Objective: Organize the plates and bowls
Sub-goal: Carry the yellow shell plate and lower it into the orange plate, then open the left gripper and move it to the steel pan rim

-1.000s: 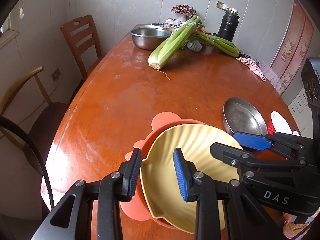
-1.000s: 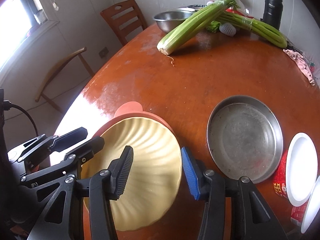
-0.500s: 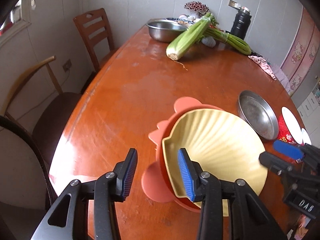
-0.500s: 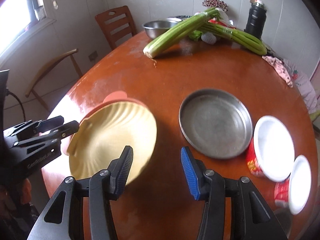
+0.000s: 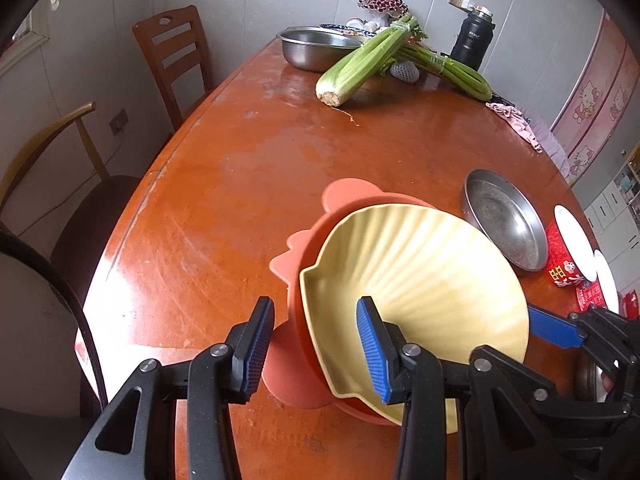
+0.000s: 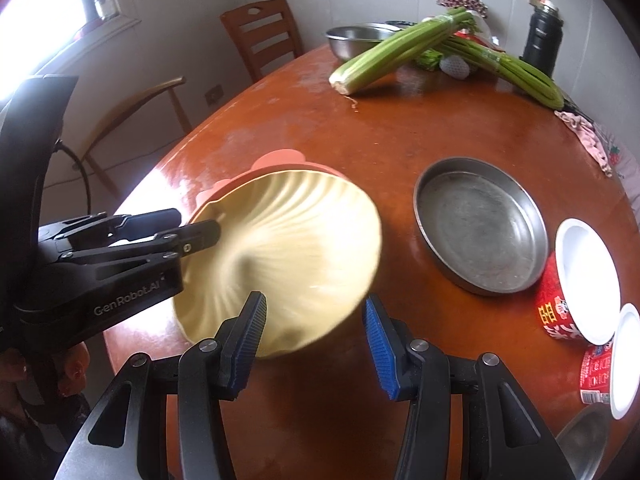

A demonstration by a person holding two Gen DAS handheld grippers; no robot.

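A yellow shell-shaped bowl (image 5: pixel 416 280) sits nested in an orange plate with ear-like tabs (image 5: pixel 348 196) near the table's front edge. My left gripper (image 5: pixel 316 348) is open, its jaws straddling the near left rim of the stacked dishes. My right gripper (image 6: pixel 316 330) is open and empty, just in front of the yellow bowl (image 6: pixel 292 248); its blue finger (image 5: pixel 554 330) shows past the bowl's right rim. A shallow steel pan (image 6: pixel 480 224) lies to the right, also in the left wrist view (image 5: pixel 504 220).
Red cups with white lids (image 6: pixel 580 280) stand at the right. Celery bundles (image 5: pixel 360 64), a steel bowl (image 5: pixel 316 46) and a black flask (image 5: pixel 470 42) are at the far end. Wooden chairs (image 5: pixel 172 56) stand left of the table (image 5: pixel 240 184).
Both grippers drew back from the stacked bowl and plate half a second ago, then moved in again. Both stayed open. The dishes stay in place.
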